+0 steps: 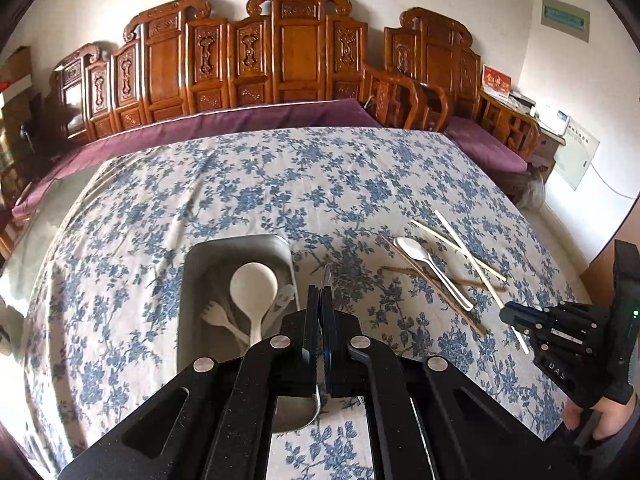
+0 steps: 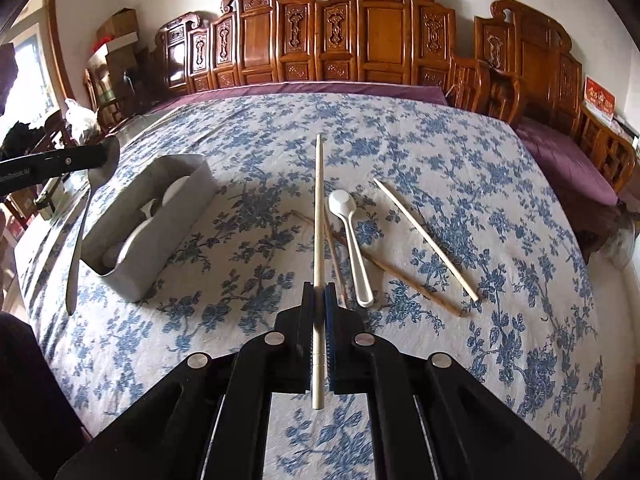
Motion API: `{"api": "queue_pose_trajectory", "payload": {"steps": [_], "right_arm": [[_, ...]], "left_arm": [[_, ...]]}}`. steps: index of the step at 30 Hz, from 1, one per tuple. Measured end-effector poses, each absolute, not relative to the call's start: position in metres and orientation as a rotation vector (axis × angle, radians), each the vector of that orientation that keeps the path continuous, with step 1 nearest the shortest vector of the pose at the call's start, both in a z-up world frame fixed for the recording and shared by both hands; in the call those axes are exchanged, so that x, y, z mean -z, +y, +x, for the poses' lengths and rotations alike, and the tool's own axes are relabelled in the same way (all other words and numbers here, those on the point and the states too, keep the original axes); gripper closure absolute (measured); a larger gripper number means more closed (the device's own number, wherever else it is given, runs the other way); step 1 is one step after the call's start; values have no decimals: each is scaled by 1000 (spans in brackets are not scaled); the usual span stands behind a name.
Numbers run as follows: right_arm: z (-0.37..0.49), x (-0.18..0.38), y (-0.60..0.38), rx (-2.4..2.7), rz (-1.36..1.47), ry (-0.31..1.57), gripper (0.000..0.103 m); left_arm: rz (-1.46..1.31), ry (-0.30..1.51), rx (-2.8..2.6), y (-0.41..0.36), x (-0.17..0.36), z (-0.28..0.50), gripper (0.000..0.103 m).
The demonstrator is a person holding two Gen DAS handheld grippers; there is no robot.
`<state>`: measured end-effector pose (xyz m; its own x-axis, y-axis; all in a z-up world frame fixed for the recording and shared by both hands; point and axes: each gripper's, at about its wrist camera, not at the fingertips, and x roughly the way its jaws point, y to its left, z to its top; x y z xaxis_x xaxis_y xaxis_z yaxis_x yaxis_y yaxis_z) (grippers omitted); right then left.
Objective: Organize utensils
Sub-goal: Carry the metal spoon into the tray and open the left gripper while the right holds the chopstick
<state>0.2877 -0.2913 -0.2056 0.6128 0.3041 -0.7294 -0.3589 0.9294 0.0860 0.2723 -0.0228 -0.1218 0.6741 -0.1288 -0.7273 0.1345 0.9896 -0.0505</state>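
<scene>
My left gripper is shut on a metal spoon, held just right of the grey metal utensil tray; in the left wrist view the spoon shows edge-on. The tray holds a large cream spoon and white plastic forks. My right gripper is shut on a pale chopstick, lifted above the cloth. On the cloth lie a white spoon, another pale chopstick and two brown chopsticks.
The table has a blue floral cloth. A carved wooden bench with purple cushion runs along the far side. The tray also shows in the right wrist view at the left.
</scene>
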Motion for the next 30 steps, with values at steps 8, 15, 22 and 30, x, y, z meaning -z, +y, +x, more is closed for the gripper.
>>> {"api": "queue_pose_trajectory", "payload": {"steps": [8, 15, 22, 30], "right_arm": [[268, 160, -266, -427, -77, 767, 97], [261, 142, -233, -473, -94, 769, 97], [271, 138, -203, -520, -117, 814, 97], [290, 135, -175, -562, -140, 845, 97]], "left_arm": [[-14, 806, 128, 3, 110, 259, 102], [-23, 838, 93, 31, 113, 267, 102], [-9, 869, 63, 50, 122, 294, 102], [58, 904, 54, 55, 143, 326, 102]]}}
